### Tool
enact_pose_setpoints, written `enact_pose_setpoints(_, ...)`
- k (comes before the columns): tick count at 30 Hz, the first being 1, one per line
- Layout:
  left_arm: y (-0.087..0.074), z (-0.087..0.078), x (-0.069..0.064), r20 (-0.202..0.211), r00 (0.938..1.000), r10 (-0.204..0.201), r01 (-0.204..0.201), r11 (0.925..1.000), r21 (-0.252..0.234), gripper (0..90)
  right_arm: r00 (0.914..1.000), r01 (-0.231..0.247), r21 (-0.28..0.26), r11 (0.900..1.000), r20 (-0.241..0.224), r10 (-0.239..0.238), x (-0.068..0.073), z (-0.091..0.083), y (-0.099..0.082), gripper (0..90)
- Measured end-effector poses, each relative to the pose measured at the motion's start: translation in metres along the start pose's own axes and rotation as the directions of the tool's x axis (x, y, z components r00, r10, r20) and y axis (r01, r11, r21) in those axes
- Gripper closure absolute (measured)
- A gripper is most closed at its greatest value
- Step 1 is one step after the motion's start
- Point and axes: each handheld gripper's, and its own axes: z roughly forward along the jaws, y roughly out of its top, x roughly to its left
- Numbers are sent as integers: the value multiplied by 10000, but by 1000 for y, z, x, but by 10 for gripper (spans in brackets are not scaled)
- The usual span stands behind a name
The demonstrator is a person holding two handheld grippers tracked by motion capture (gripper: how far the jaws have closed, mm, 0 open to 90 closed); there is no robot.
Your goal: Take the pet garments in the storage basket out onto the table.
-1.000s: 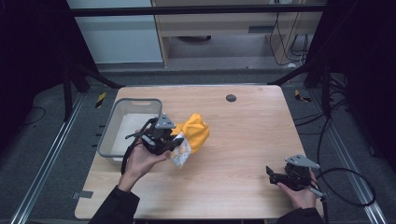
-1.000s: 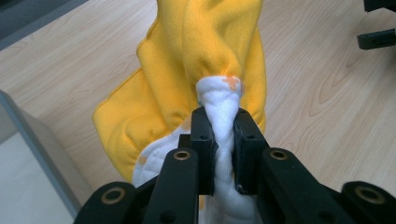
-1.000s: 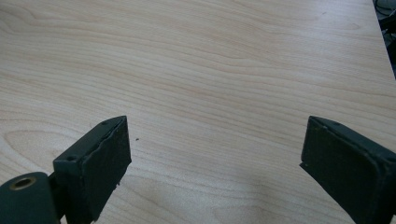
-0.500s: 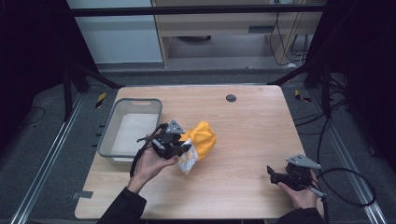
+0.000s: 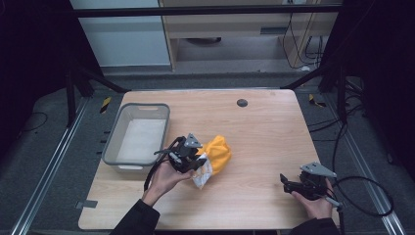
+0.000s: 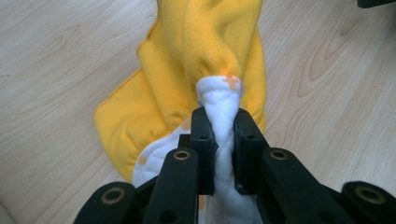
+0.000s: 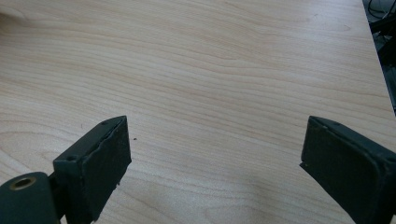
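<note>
From my seat, the left gripper (image 6: 223,140) pinches a white fold of the yellow cloth (image 6: 201,60); its own jaws hide the lower part of that fold, and the bottom frame edge cuts it off. In the high view the cloth (image 5: 219,152) lies mid-surface, its near side covered by the left gripper (image 5: 192,157). The grey bin (image 5: 113,147) sits just beside it at nine o'clock. My right gripper (image 7: 212,158), jaws spread wide and empty, rests near the five o'clock corner (image 5: 307,184). The wooden surface (image 5: 264,142) between them is open.
</note>
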Motion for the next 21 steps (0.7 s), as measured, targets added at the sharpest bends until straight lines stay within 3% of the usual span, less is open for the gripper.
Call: enact_pose_setpoints(21, -6, 28, -11, 434, 9988, 224, -241, 9989, 398, 794, 9999, 128, 16, 9999, 20, -128, -1, 1, 0, 82)
